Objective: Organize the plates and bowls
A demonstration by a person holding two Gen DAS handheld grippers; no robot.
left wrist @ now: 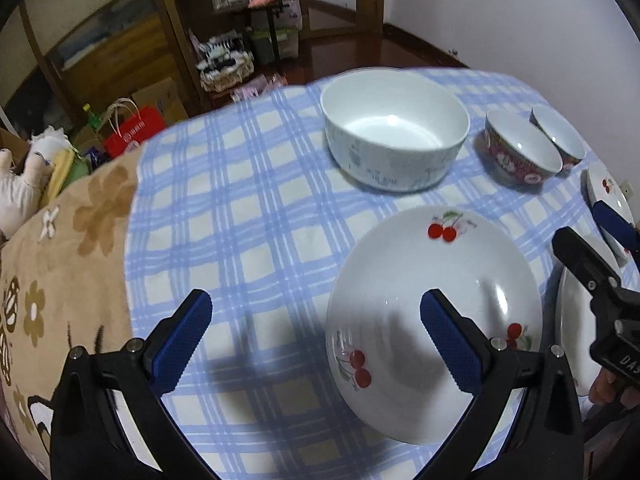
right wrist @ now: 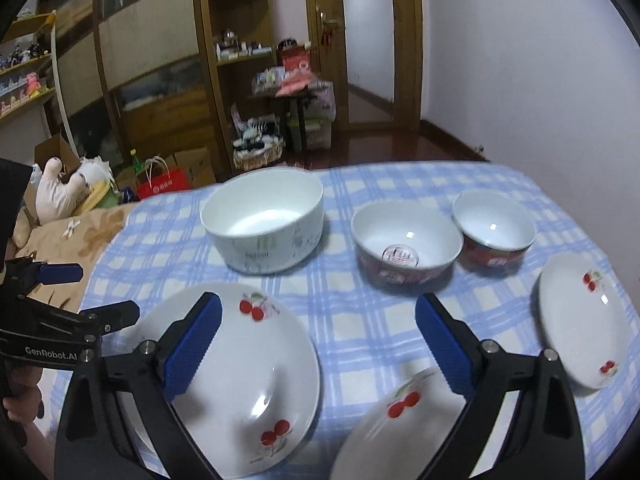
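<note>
Left tongs (left wrist: 316, 336) spread wide, empty, right finger over a cherry plate (left wrist: 434, 320) on the counter (left wrist: 240, 200). Right tongs (right wrist: 318, 344) likewise wide, empty, straddling two plates: left one (right wrist: 256, 384) under the left finger, blurred one (right wrist: 384, 432) low between the fingers.

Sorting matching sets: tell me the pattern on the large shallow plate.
Red cherry sprigs on the glossy white ceramic plate, clearest in the right wrist view.
</note>
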